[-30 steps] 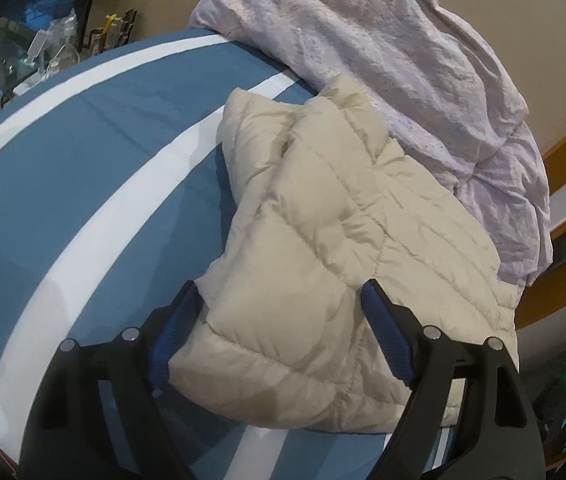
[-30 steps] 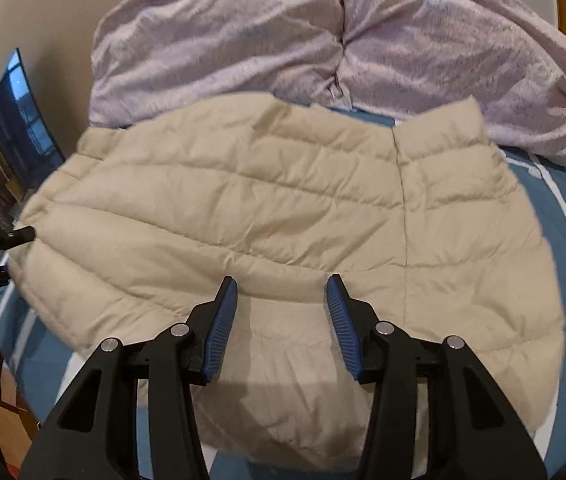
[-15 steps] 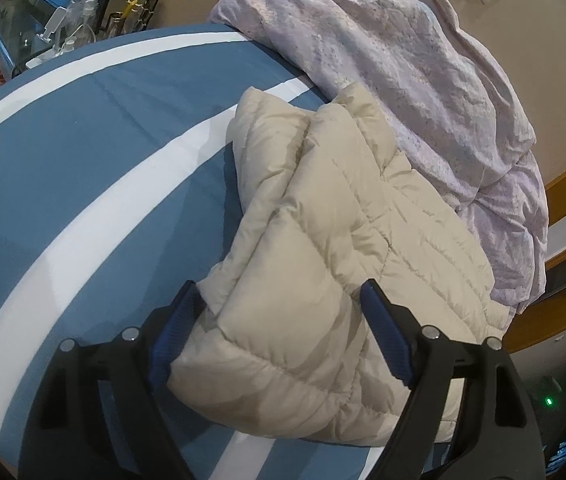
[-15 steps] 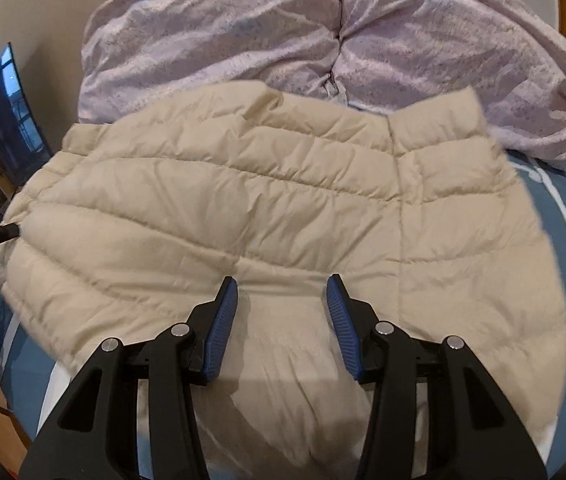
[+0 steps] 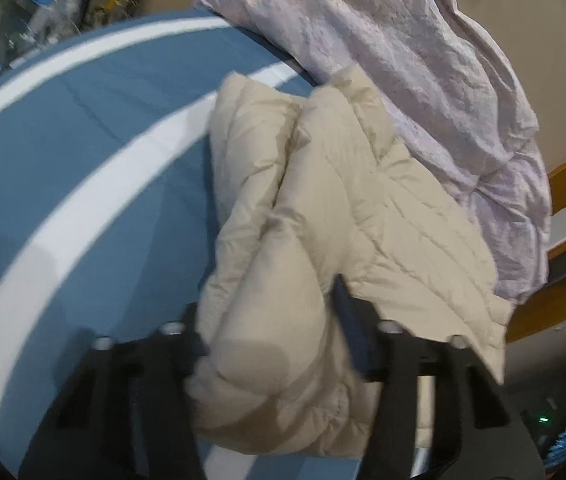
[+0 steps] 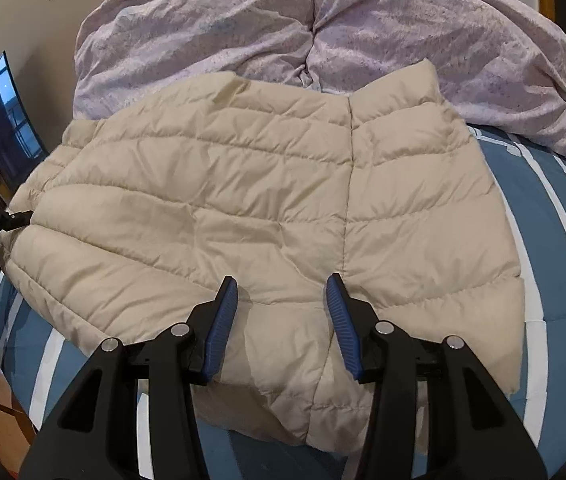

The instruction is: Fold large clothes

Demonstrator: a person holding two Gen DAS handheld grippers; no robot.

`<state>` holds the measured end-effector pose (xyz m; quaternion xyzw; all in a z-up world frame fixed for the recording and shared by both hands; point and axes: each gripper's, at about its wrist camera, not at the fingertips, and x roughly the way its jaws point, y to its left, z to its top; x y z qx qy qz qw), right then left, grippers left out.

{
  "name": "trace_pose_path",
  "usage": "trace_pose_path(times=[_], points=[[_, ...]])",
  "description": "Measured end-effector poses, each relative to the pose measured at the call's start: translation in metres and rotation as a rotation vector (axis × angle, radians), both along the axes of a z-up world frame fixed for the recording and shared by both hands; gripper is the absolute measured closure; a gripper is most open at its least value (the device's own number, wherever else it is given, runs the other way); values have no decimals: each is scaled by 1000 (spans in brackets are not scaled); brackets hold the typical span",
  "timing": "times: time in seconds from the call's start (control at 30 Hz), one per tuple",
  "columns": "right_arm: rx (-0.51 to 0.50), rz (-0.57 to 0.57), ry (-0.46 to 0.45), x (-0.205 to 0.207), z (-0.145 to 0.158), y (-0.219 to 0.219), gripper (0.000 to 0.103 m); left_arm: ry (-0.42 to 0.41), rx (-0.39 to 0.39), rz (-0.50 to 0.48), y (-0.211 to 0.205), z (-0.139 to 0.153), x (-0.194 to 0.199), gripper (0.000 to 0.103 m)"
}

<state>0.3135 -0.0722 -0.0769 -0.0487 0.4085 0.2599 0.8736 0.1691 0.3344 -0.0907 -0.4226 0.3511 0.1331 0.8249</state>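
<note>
Cream quilted down jacket (image 6: 267, 200) lies on your blue-and-white striped bed sheet (image 5: 63, 160), against the lilac duvet (image 6: 323, 24). Your left gripper (image 5: 269, 320) is closing, jacket edge bunched between its jaws. Your right gripper (image 6: 282, 312) pinches a jacket fold.

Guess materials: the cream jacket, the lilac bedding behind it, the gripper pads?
Cream jacket: thin woven shell, probably nylon or polyester, soft sheen, stitched puffy channels suggesting down or fibre fill.
Lilac bedding: matte crinkled fabric, likely cotton.
Right gripper pads: blue, ribbed, rubber or soft plastic.
</note>
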Motion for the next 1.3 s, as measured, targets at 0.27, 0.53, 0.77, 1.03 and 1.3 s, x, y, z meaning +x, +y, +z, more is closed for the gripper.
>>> trace_pose_path(times=[0.27,0.53,0.77,1.03,1.3], points=[[18,-3,14,5,-8,-3,55,-107,11,-44,-5,37,5,81],[29,-10,17,7,-13,-2,55,-258,29,-121,-37,107,18,81],[28,-9,16,6,-15,-2,55,-347,37,-268,-106,151,45,81],[62,-14,33,11,-18,-8,55,-358,1,-417,-186,160,83,81],[115,-22,61,16,-20,-16,55,-331,-41,-532,-253,151,109,81]])
